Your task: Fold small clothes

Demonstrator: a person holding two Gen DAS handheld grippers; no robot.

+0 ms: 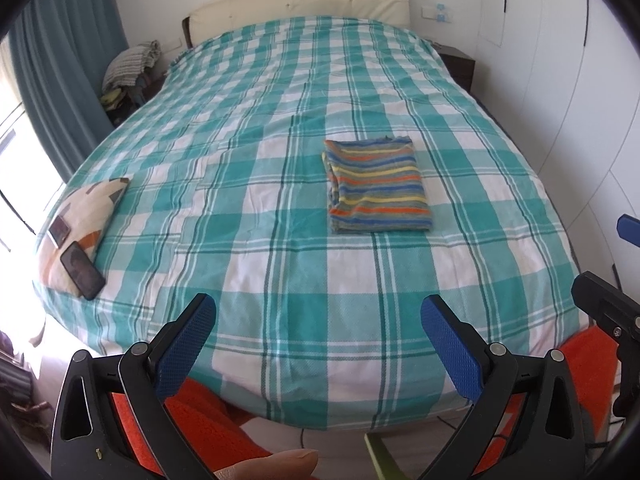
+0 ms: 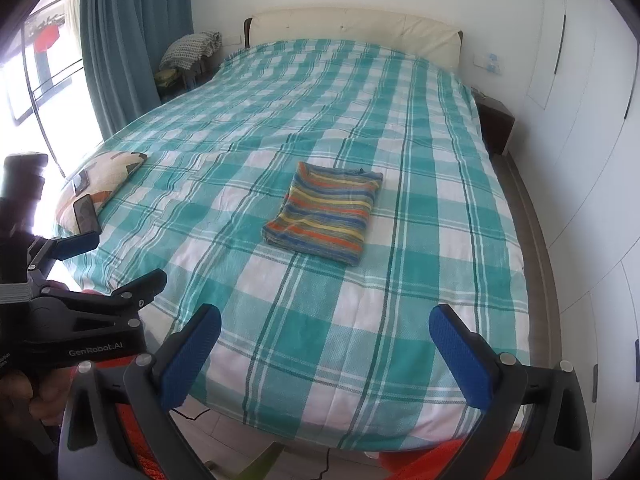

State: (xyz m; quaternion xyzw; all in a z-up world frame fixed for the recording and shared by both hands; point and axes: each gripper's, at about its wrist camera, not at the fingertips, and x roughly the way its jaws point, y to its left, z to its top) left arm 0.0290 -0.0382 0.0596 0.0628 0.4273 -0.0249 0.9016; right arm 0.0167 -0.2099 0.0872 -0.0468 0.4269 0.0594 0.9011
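Note:
A small striped garment [image 1: 378, 187], folded into a flat rectangle, lies on the teal checked bedspread [image 1: 280, 240] right of the bed's middle. It also shows in the right wrist view [image 2: 329, 212]. My left gripper [image 1: 318, 340] is open and empty, held above the foot edge of the bed, well short of the garment. My right gripper [image 2: 325, 350] is also open and empty, above the same foot edge. The left gripper [image 2: 112, 258] also shows at the left of the right wrist view, jaws apart.
A patterned cushion [image 1: 84, 224] at the bed's left edge carries a dark phone [image 1: 82, 270] and a second small device [image 1: 59, 230]. A cream headboard [image 1: 300, 4] is at the far end. White wardrobe doors [image 2: 592, 160] line the right; teal curtains [image 1: 60, 60] hang left.

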